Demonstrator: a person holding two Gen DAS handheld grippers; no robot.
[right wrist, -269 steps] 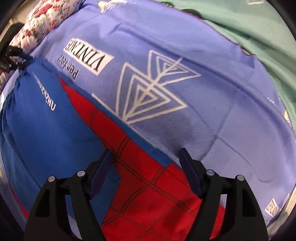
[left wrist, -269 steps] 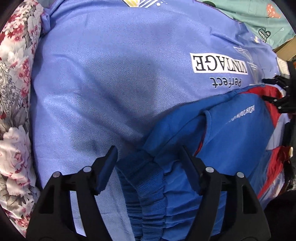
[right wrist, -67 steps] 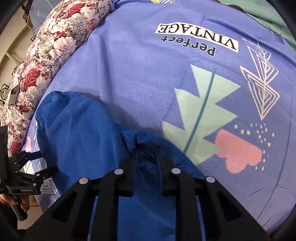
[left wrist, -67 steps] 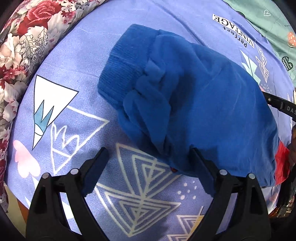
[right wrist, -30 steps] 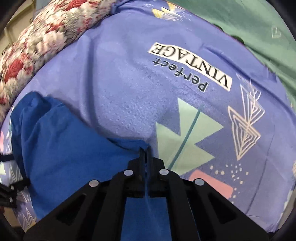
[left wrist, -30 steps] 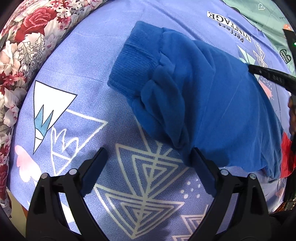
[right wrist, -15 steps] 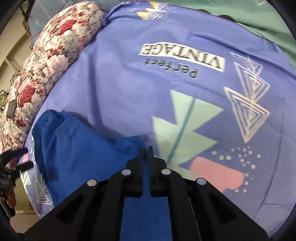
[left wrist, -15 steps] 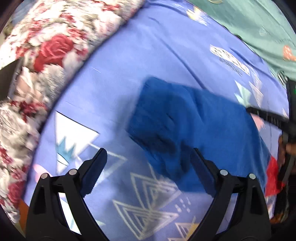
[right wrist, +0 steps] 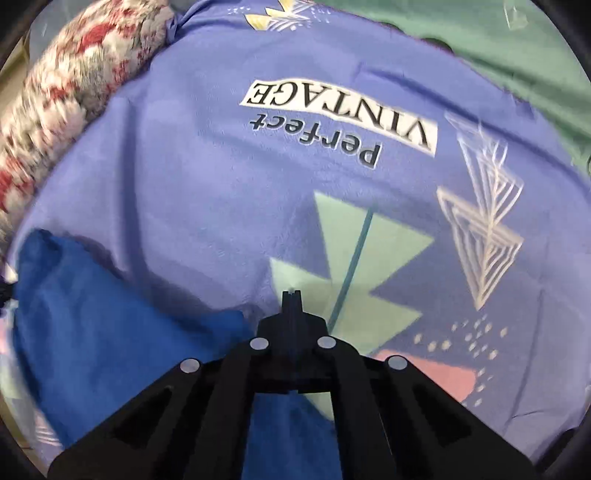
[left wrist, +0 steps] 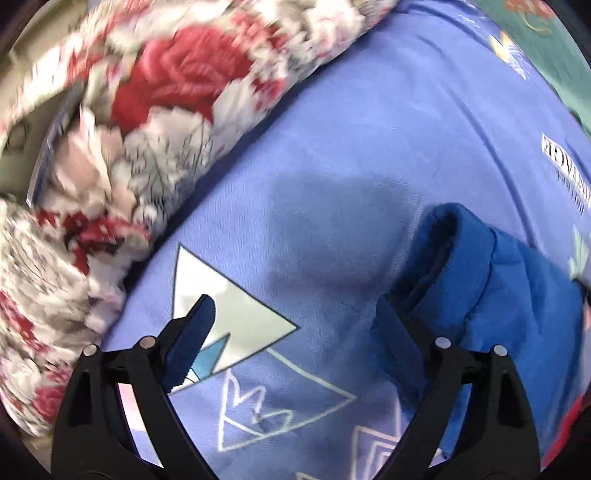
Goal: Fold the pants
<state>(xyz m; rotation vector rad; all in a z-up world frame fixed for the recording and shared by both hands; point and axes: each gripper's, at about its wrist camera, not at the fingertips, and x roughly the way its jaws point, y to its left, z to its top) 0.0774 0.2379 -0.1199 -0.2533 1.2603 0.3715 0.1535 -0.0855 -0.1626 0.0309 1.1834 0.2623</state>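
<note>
Blue pants: folded bundle lying on a periwinkle printed bedsheet; at 3 to 4 o'clock in the left wrist view, at 8 o'clock in the right wrist view. Left hand-held gripper: jaws wide and closing slightly, only sheet between them; its right finger overlaps the bundle's edge, contact not determinable. Right hand-held gripper: jaws fully together, tips over the sheet's mint tree print, nothing visibly between them; pants fabric passes beneath its body. Left view only: rolled, ribbed end of the bundle, red patch at 4 o'clock. Right view only: full "Perfect VINTAGE" lettering. Both: floral quilt at 10 o'clock, green cloth at 1 o'clock.
</note>
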